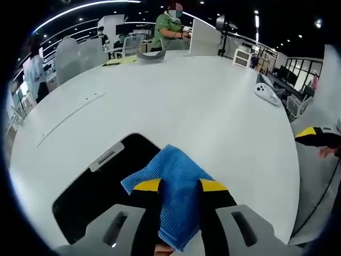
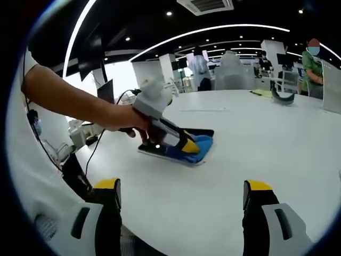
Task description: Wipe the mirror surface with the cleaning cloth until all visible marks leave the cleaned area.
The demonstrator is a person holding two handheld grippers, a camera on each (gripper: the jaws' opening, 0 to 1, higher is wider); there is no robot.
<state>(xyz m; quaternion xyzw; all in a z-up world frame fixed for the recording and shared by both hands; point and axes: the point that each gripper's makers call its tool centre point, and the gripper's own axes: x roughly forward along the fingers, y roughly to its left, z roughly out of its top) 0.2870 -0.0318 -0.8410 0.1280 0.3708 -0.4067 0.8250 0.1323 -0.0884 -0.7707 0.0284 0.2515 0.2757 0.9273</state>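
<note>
One mirror (image 1: 90, 186) lies flat on one white table (image 1: 213, 117). In the left gripper view it appears as a dark rectangular panel with a pale frame and a small grey tab on its upper edge. One blue cloth (image 1: 173, 189) lies on the mirror's right-hand part, folded, with a corner pointing up the view.

Left gripper (image 1: 180, 188): two black jaws with yellow tips, closed onto the cloth, which fills the gap between them and extends above and below the tips. In the right gripper view the same gripper (image 2: 193, 146) is held by one hand (image 2: 125, 120), bare forearm reaching in from the left, and presses the cloth (image 2: 200, 146) down on the mirror (image 2: 160, 152). A black cable runs from that gripper off to the left.

Right gripper (image 2: 183, 194): two jaws with yellow tips, set wide apart, nothing between them. It hangs over bare table (image 2: 256, 138), well apart from the mirror. Its yellow-tipped end (image 1: 314, 134) enters the left gripper view from the right edge.

Other items on the table: one white device (image 1: 266, 93) near the far right edge, and one curved grey object (image 1: 151, 55) beside a yellow sheet at the far edge. Three people (image 1: 169, 29) are visible beyond the table in the left gripper view, one seated in green, two standing at the left.
</note>
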